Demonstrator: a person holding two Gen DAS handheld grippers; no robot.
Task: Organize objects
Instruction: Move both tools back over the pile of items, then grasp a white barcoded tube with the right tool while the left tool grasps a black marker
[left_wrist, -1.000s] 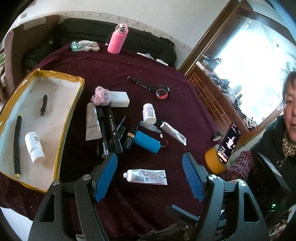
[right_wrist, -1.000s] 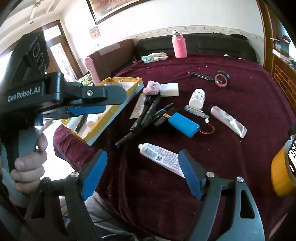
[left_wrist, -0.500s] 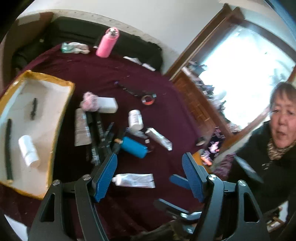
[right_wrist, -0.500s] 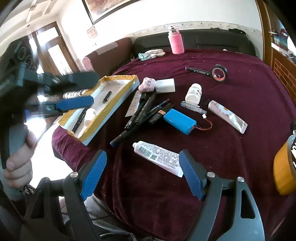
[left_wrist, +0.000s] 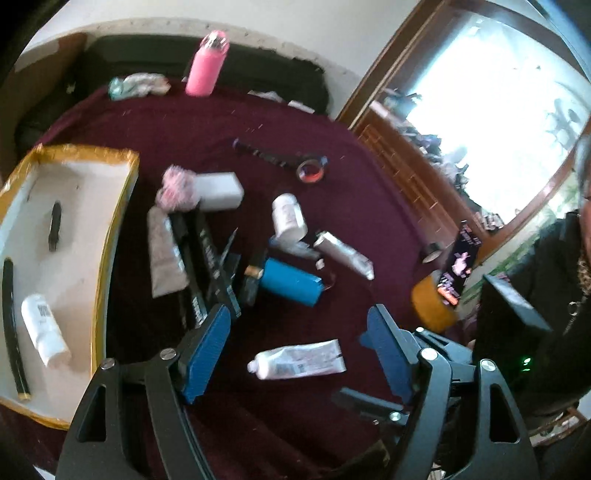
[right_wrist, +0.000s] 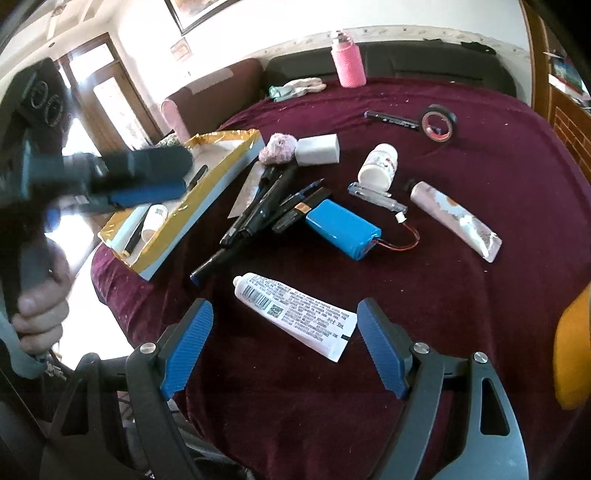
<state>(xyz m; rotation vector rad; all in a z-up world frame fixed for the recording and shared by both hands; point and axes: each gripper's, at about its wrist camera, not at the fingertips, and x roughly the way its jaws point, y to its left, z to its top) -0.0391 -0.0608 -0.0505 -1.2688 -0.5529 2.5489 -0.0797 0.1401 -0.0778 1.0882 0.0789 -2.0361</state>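
White tube (right_wrist: 295, 314), one, printed label and barcode, lying flat on the maroon cloth (right_wrist: 461, 295) just in front of the blue battery (right_wrist: 341, 229); it sits ahead of the right gripper (right_wrist: 284, 347), whose jaws stand wide apart with nothing in them and the tube not yet between the pads. The left gripper (left_wrist: 299, 350) hangs over the same tube (left_wrist: 297, 360), its jaws opening, empty. Handling, as judged: light, soft-walled, likely to dent or ooze if pinched hard at mid-body; best taken across the width near the cap shoulder, where it looks firmest, with the flat crimped tail left free. Also on the cloth: pink-patterned tube (right_wrist: 456, 219), one, right of the battery; pill bottle (right_wrist: 378, 166), one, behind it; tape roll (right_wrist: 437, 122), one, further back; white block (right_wrist: 317, 148), one; pink fluffy ball (right_wrist: 277, 147), one; dark pens (right_wrist: 258, 206) in a heap left of the battery, count unclear. Gold-edged tray (left_wrist: 114, 236), one, left of the battery, holding one small bottle (left_wrist: 44, 328) and two dark sticks.
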